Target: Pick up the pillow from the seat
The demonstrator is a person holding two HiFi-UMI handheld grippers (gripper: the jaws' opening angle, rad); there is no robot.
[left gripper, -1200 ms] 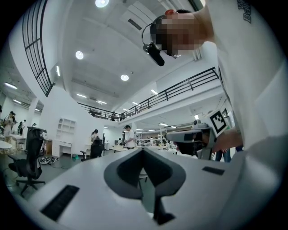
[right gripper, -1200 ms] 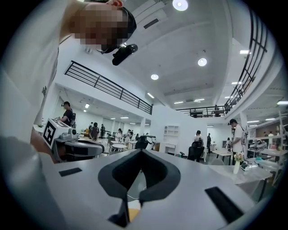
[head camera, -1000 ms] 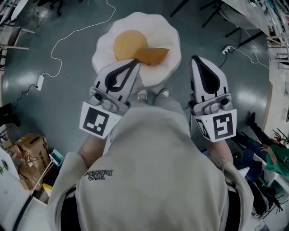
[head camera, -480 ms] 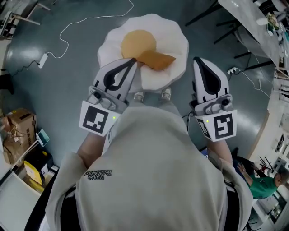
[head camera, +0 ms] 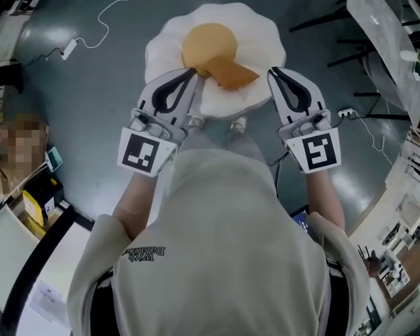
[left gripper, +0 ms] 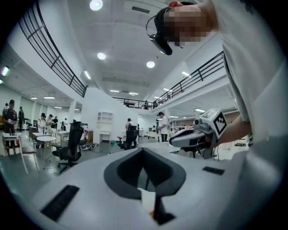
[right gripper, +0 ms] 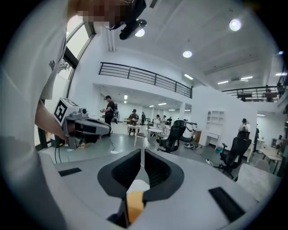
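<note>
The pillow (head camera: 220,39) is shaped like a fried egg, white with a round orange yolk and a brown-orange wedge (head camera: 230,72) on it. It lies below me in the head view and covers the seat, which I cannot see. My left gripper (head camera: 190,71) is shut and hangs over the pillow's near left edge. My right gripper (head camera: 272,69) is shut over the near right edge. Both point level into the room, with nothing between the jaws. The left gripper view shows its closed tips (left gripper: 143,149) and the right gripper (left gripper: 180,140) beside them.
The person's shoes (head camera: 239,123) stand just before the pillow. A white cable and power strip (head camera: 69,47) lie on the grey floor at the far left. Table legs (head camera: 328,20) stand at the far right. Black office chairs (right gripper: 236,152) and people are farther off.
The pillow has slid upward in the head view. The right gripper has come in leftward to the pillow's near right edge. Both grippers stay shut.
</note>
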